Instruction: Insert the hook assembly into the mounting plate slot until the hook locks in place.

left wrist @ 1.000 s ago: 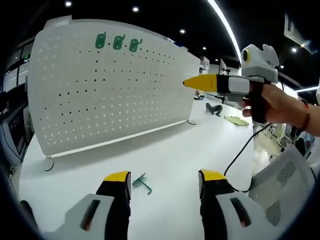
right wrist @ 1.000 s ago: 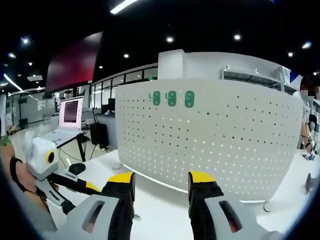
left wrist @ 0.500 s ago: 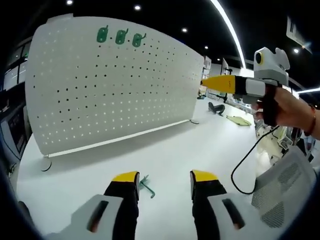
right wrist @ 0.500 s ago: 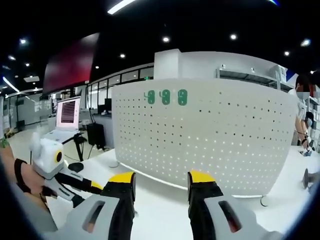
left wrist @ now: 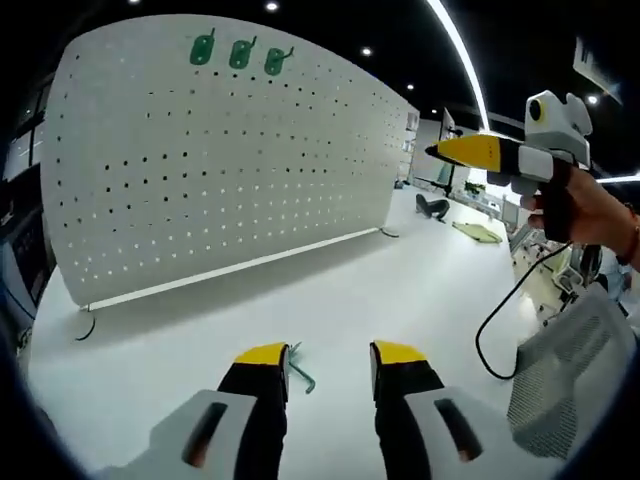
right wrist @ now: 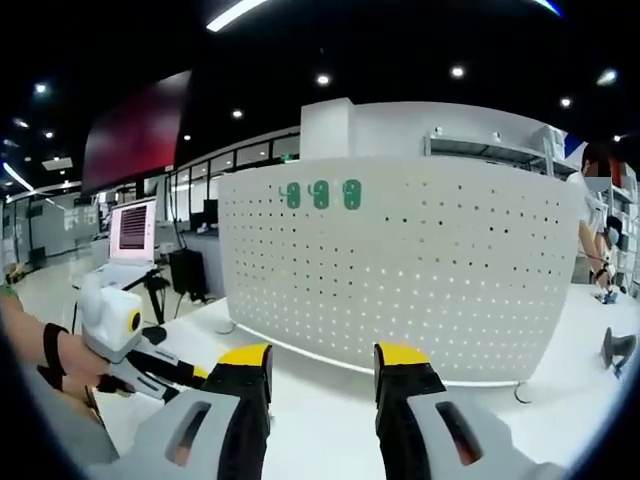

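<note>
Left gripper view, left to right. Pegboard [left wrist: 220,160] is standing upright on the white worktop [left wrist: 400,290], curving in the fisheye: white sheet, matte, dotted with rows of small round holes, resting on small feet. Three green hooks [left wrist: 238,52] are sitting in a row near its top edge.

Loose hook [left wrist: 299,366] is lying flat on the worktop, well apart from the pegboard. Green, thin, wire-like with a bent end. It is lying just ahead of the left gripper [left wrist: 328,352], beside the inner edge of that gripper's left jaw, long axis running roughly forward and slightly to the right. Jaws are standing apart with nothing between them: yellow tips, black pads, grey bodies.

Farther right, the right gripper [left wrist: 447,151] is hovering high above the worktop in a hand [left wrist: 590,205], yellow tip pointing toward the pegboard, cable trailing down. Cannot tell its jaw gap from this side.

Right gripper view: its jaws are spread apart and holding nothing, facing the pegboard [right wrist: 400,270] square-on.

Judgement: left gripper is much the nearer to the hook; the pick-up is looking like its job, with a small shift left to centre the hook.
</note>
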The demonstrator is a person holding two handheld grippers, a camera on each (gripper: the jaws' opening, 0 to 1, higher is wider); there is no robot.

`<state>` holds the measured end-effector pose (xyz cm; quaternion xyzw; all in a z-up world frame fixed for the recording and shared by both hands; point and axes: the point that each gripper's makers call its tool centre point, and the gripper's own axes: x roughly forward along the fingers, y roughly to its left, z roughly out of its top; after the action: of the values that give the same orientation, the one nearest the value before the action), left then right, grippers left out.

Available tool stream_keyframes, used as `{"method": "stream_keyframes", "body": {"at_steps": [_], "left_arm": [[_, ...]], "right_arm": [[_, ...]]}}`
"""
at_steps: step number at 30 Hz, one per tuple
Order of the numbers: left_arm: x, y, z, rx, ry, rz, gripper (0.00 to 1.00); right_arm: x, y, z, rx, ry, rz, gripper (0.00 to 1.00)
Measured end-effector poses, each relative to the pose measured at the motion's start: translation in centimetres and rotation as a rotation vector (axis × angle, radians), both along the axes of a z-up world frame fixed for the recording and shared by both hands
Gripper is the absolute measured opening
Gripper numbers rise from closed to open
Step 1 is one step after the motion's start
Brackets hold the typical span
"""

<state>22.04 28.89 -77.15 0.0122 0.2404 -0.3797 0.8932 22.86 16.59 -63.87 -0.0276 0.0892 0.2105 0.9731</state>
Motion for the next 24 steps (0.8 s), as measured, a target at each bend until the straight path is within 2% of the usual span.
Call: {"method": "stream_keyframes", "body": {"at_steps": [8,15,19,24], "left_arm": [[0.5,0.4,-0.6,0.010,0.014,0.008,0.29],[0.7,0.7,-2.0,0.046,0.039,0.013,0.27],[0.9,0.7,-2.3,0.064,0.036,0.016,0.30],[1.4,1.0,-3.2,0.082,0.052,0.032,0.27]], "right_arm": [[-0.4,0.0,-0.2,-0.009,0.006,0.006,0.40],[-0.8,-0.2,-0.5,-0.016,0.016,0.005,0.39],[-1.2,-0.4,-1.1,-0.022,0.033,0.003,0.39],[-1.7,-0.3,-1.6,-0.028,0.048,0.013,0.39]]}}
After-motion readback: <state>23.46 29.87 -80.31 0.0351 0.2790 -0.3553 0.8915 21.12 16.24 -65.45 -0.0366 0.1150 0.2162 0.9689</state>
